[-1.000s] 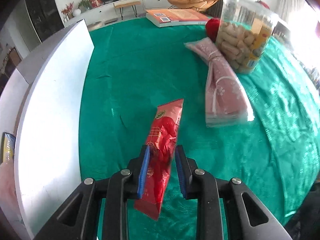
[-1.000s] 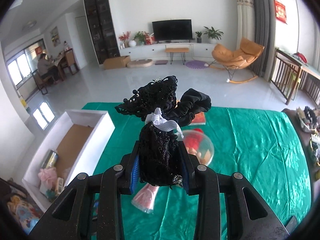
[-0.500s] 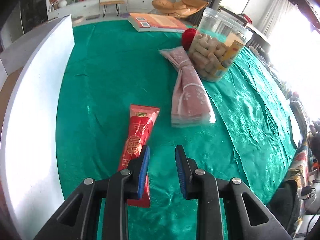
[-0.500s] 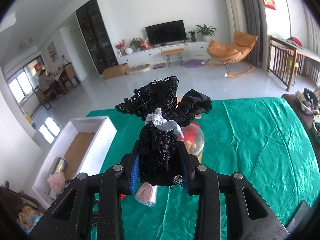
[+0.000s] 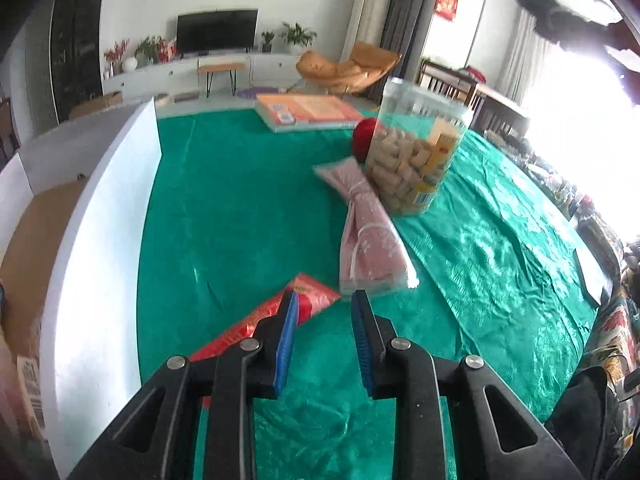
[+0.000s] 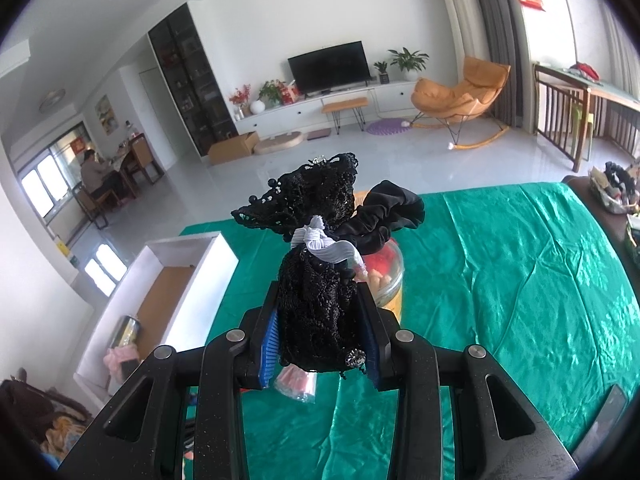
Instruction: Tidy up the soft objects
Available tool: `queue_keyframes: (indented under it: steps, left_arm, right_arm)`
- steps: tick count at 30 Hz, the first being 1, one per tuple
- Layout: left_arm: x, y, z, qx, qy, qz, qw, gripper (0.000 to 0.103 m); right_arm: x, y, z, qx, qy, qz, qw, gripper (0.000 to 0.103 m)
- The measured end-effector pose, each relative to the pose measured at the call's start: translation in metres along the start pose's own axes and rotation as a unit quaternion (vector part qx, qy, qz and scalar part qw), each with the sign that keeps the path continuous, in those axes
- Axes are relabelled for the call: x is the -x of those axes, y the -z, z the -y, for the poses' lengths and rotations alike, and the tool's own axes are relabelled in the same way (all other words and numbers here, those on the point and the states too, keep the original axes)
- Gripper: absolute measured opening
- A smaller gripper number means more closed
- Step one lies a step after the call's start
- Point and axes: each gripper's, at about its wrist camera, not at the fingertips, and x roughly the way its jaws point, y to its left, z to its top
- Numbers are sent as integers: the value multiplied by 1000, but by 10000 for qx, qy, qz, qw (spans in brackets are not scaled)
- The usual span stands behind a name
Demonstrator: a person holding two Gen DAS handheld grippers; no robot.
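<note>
My left gripper [image 5: 323, 320] is open and empty above the green cloth. A red packet [image 5: 264, 320] lies flat on the cloth just under and left of its left finger. A pink wrapped cloth bundle [image 5: 370, 240] lies ahead and to the right. My right gripper [image 6: 318, 336] is shut on a black lace and satin hair bow with a white elastic [image 6: 320, 240], held high above the table. That bow also shows at the top right of the left wrist view [image 5: 548, 4].
A white box with a cardboard floor [image 5: 108, 216] stands along the left edge; it holds a metal can and a pink item [image 6: 120, 344]. A clear jar of snacks [image 5: 416, 156], a red ball [image 5: 364, 138] and a book [image 5: 308, 112] sit further back.
My left gripper let go of the red packet, which now lies flat on the cloth, then tilted up and shifted right. My right gripper keeps hold of the bow, barely moving.
</note>
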Motion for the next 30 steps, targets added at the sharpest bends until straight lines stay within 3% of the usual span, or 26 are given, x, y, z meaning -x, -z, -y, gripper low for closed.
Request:
queue_keyframes:
  steps: [1, 2, 4, 6, 7, 8, 10, 13, 15, 16, 18, 19, 20, 22, 24, 25, 26, 28, 30]
  left_arm:
    - [-1, 0, -2, 149, 137, -218, 9996, 27]
    - [7, 0, -1, 225, 462, -51, 9987, 27]
    - [31, 4, 17, -399, 800, 675, 9937, 27]
    - [48, 16, 42, -1556, 333, 1646, 9734, 27]
    - [50, 19, 51, -1907, 74, 1748, 9659, 27]
    - [50, 18, 53, -2022, 85, 1690, 9646, 27]
    - [46, 8, 48, -1833, 482, 1390, 9720, 27]
    - [26, -13, 34, -1339, 683, 436, 9877, 27]
    - [20, -25, 19, -843, 1112, 25, 9902, 27]
    - [19, -30, 9, -457, 1588, -140, 9862, 27]
    - [7, -38, -9, 431, 2534, -710, 9638, 27]
    - [-1, -40, -17, 747, 2676, -967, 9558, 27]
    - [-10, -42, -21, 831, 2439, -1291, 9576, 27]
    - [-14, -49, -16, 172, 1443, -1497, 9780, 27]
    - [-4, -54, -7, -641, 279, -1131, 9911, 27]
    - [3, -57, -2, -1006, -169, -792, 9916, 27]
    - [4, -59, 3, -1338, -292, -590, 9888, 26]
    - [-8, -59, 9, -1736, -75, -960, 9801, 19]
    - [-21, -52, 14, -2015, -105, -1330, 9704, 20]
  right_arm:
    - [1, 0, 2, -27, -7, 24, 10000, 37]
    - [2, 0, 3, -51, -9, 40, 10000, 37]
    - [5, 3, 6, -79, -14, 65, 9999, 37]
    - [7, 5, 8, -65, -4, 48, 10000, 37]
    - [7, 7, 9, -77, -3, 42, 10000, 37]
    - [8, 8, 10, -107, -15, 41, 9999, 37]
    - [11, 11, 14, -165, -45, 59, 9998, 37]
    - [16, 13, 17, -191, -13, 92, 9998, 37]
    - [20, 14, 19, -226, -25, 102, 9997, 37]
    - [21, 15, 20, -229, -28, 109, 9997, 37]
    - [26, 17, 21, -218, -22, 139, 9997, 37]
    - [28, 17, 21, -218, -27, 153, 9996, 37]
    - [29, 18, 23, -233, -37, 172, 9996, 37]
    - [31, 20, 25, -282, -54, 192, 9994, 37]
    - [33, 22, 28, -322, -74, 195, 9993, 37]
    - [34, 24, 29, -324, -76, 188, 9993, 38]
    - [34, 25, 31, -319, -69, 180, 9993, 38]
    - [36, 27, 32, -318, -58, 179, 9993, 38]
    - [37, 30, 35, -367, -62, 183, 9991, 38]
